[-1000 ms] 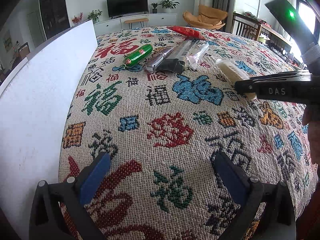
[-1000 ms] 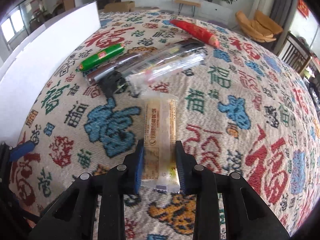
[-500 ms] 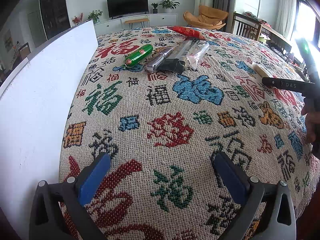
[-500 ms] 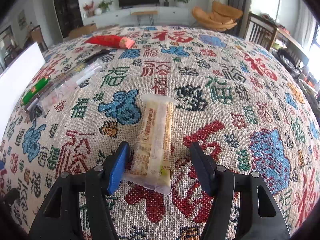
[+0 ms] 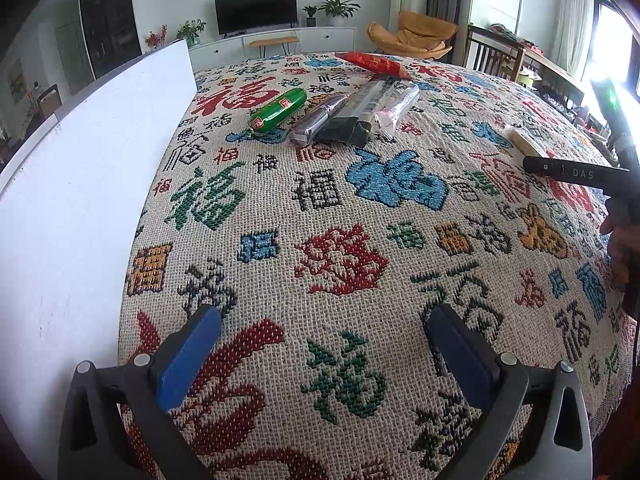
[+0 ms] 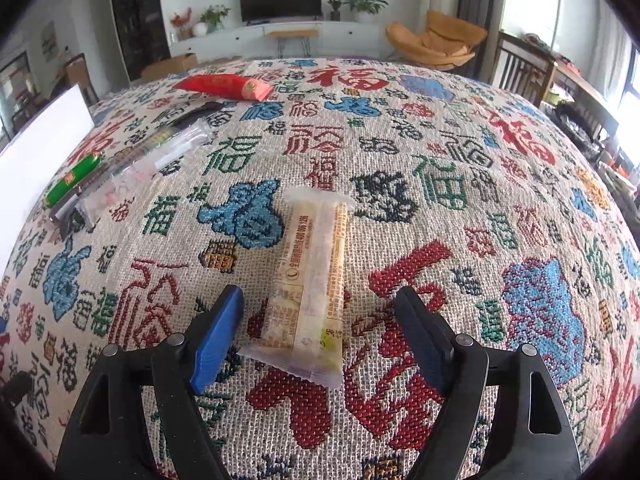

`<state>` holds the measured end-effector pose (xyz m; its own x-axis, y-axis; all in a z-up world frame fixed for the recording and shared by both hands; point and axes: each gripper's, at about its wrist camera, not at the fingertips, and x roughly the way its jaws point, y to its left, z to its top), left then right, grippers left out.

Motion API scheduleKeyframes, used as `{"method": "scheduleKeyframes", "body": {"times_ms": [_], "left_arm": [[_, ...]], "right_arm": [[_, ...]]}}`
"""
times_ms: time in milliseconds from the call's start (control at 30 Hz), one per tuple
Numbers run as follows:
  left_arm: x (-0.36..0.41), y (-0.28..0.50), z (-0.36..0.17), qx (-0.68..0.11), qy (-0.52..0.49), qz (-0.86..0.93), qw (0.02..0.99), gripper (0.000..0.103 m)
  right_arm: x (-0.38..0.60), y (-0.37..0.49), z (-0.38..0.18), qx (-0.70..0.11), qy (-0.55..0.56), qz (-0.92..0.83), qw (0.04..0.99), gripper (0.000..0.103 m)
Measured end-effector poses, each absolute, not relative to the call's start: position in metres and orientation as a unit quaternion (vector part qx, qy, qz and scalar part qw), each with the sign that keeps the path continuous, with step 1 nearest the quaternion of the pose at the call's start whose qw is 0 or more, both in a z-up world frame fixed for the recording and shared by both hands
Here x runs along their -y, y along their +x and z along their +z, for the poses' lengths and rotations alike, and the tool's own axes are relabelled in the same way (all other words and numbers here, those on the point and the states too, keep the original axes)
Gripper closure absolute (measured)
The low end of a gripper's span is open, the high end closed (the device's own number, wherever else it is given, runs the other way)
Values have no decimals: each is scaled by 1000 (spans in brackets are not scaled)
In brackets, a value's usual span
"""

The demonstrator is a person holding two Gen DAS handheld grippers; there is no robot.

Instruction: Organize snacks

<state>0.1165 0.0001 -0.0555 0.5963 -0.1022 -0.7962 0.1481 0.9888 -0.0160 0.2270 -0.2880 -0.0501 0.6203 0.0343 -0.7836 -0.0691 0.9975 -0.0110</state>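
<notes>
Right wrist view shows our right gripper point(image 6: 318, 332) opening, pads clear of the pale snack bar point(image 6: 310, 280) lying on the patterned tablecloth point(image 6: 460, 168) mid-table, while our left gripper point(image 5: 324, 356) stands wide apart, empty.

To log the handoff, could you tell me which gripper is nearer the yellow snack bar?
Right. The right gripper straddles the yellow snack bar, jaws opening; the left gripper is well away.

My right gripper point(image 5: 576, 172) is cut by the left cam's edge; it hides most of the pale bar point(image 5: 522, 140). Print on that bar point(image 6: 310, 276) is too small to read. The white board point(image 5: 80, 184) runs off frame. The dark packs point(image 5: 344, 120) overlap, so count unclear.
</notes>
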Motion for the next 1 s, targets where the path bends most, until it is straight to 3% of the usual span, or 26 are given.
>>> {"method": "scheduleKeyframes", "body": {"times_ms": [300,433,767,867,1000], "left_arm": [[-1,119,-56,-452,26,-72,889,0],[1,137,-49,-509,26,-88,856,0],[-23,252,48,-465,-40,-103,878,0],[-38,298,40,-481,-56,-64,873,2],[-36,329,1,-522,-38,-65,849,12]], "right_arm": [[288,227,-50,-435,-20,29,900,22],[289,227,-50,-435,-20,29,900,22],[289,227,-50,-435,-20,29,900,22],[289,227,-50,-435,-20,29,900,22],[289,227,-50,-435,-20,29,900,22]]}}
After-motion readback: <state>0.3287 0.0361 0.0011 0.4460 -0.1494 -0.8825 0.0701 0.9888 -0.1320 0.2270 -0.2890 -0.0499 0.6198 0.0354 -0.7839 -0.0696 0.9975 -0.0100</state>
